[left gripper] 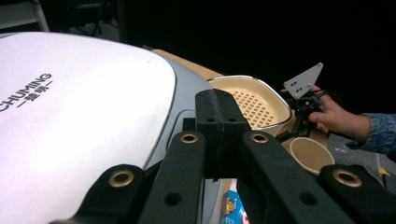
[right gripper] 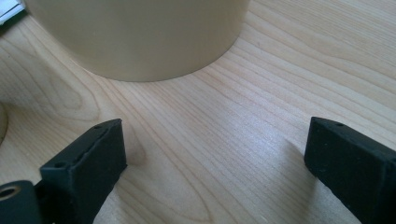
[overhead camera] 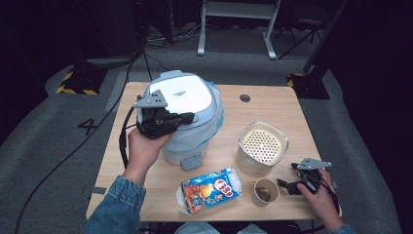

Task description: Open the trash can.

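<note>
My left tongs stood closed, pads together with nothing between them, poised over the front part of the cooker's lid, close above its white panel. The cooker sat at the left-centre of the worktop, its grey latch tab facing me. My right tongs rested low at the near right edge, jaws apart and empty, between the paper cup and my hand, with the perforated cream basket just beyond. The snack packet lay flat at the front, apart from both.

Judgement: the step in hand appeared to be pressing or working the lid with the closed left tongs. To do it well, I should have kept the pads shut as one blunt tip, borne straight down on the lid rather than across it, since the glossy panel looked liable to let the tip skid. I could not tell whether the tip touched the lid. The right tongs were best kept still, clear of the cup.
</note>
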### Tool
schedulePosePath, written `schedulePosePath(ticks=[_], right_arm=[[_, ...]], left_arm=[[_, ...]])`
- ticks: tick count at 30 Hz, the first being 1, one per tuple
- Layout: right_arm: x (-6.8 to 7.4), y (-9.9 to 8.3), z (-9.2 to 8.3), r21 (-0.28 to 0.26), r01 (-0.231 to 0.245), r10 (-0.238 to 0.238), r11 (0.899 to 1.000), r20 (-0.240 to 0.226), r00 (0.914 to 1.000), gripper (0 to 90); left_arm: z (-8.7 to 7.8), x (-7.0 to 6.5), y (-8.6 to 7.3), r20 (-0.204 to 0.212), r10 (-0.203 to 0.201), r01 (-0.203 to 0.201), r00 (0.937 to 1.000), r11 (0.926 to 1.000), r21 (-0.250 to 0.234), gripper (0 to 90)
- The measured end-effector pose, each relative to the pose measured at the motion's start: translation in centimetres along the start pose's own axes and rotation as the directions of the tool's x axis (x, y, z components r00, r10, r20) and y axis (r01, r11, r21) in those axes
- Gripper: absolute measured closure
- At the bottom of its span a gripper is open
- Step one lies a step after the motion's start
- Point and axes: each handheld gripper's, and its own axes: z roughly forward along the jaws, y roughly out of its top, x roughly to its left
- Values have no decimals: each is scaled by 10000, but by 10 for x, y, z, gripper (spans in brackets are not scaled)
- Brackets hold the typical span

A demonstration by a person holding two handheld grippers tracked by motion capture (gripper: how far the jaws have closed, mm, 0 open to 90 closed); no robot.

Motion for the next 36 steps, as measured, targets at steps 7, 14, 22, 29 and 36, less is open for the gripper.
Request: schedulePosePath(ticks=[7,14,22,29,36], right_arm=[[0,0,0,-2,10,-10,10000,-6,10000,55],[0,0,0,1,3,-3,10000,-6,10000,55],[0,0,0,-1,9,-9,10000,-6,10000,55],[0,0,0,-2,10,-10,10000,-7,10000,55],[0,0,0,-1,11,-11,10000,-5,10000,55]], left_arm=[[1,-3,1,-346,187,-175,9992,9993,344,900],[4,-12,3,-770,621,-568,9951,9960,686,900],[5,-11,2,-594,695,-668,9958,9967,462,866],[-5,-34,-4,331,1192,-1180,9923,9924,-351,616],[-3,-55,-17,581,1335,-1347,9894,9907,172,562]])
